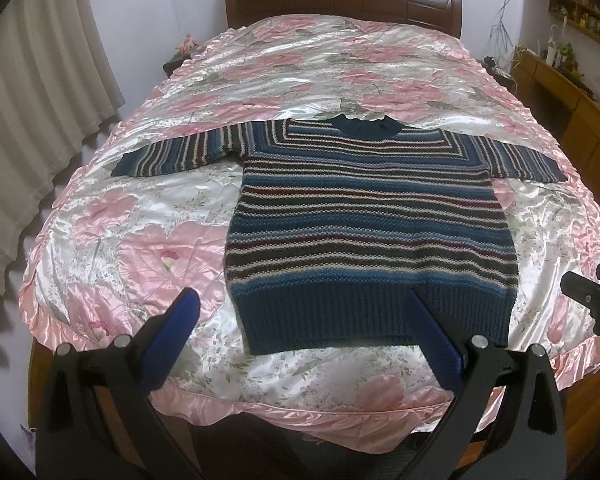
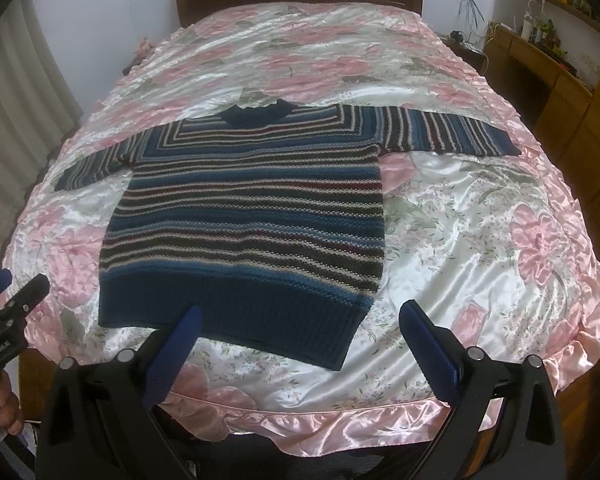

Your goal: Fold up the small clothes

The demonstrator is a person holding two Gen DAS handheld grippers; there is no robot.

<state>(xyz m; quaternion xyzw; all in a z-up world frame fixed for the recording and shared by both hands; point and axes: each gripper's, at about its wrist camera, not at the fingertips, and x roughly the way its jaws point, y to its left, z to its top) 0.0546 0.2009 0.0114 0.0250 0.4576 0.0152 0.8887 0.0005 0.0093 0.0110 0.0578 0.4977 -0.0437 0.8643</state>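
Both grippers, left gripper and right gripper, hovering spread wide, holding nothing. Striped knit sweater lying flat on satin bedspread. Likely soft, stretchy, slightly heavy; satin slippery. Pinching sleeve cuff or ribbed hem.

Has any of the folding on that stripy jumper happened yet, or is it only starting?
Only starting. Done: the striped sweater lies spread flat on the floral bedspread, both sleeves out sideways. In hand: nothing; the left gripper and right gripper are open, above the hem. Left: every fold.
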